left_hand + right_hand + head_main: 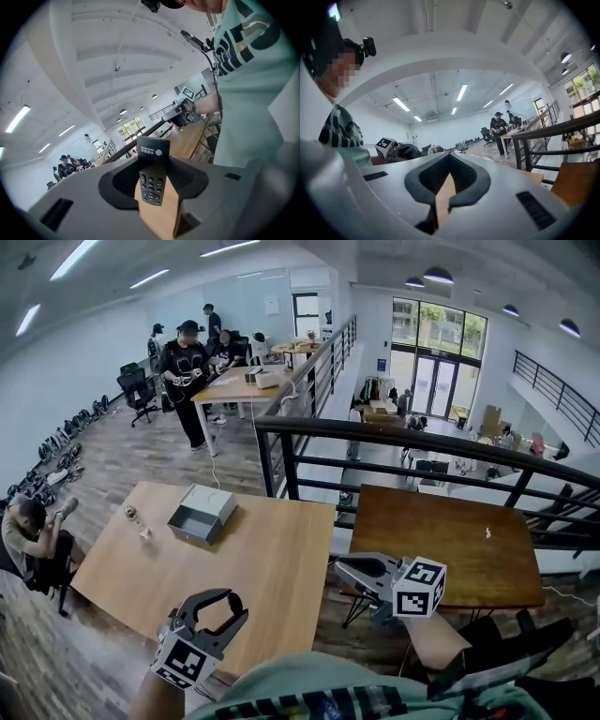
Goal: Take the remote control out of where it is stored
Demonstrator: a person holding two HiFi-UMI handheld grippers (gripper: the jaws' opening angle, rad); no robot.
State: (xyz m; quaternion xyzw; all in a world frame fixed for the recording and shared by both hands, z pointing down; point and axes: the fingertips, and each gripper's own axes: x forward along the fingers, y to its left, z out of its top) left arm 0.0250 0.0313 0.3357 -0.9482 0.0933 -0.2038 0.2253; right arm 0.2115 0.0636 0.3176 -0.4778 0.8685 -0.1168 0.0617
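A black remote control (pixel 152 180) with rows of buttons stands upright between the jaws of my left gripper (pixel 153 164), which is shut on it. In the head view that left gripper (pixel 220 607) is raised at the lower left, over the near edge of the light wooden table (pixel 281 559); the remote is hard to make out there. A grey storage box (pixel 200 515) with its drawer pulled open rests farther back on that table. My right gripper (pixel 349 568) hovers over the gap between the two tables, shut and empty; its own view shows the right gripper (pixel 448 161) with nothing between the jaws.
A darker wooden table (pixel 450 531) stands to the right, with a black railing (pixel 394 442) behind both tables. Small items (pixel 137 517) lie left of the box. One person crouches at the far left (pixel 23 540); others stand at a desk (pixel 187 367) farther back.
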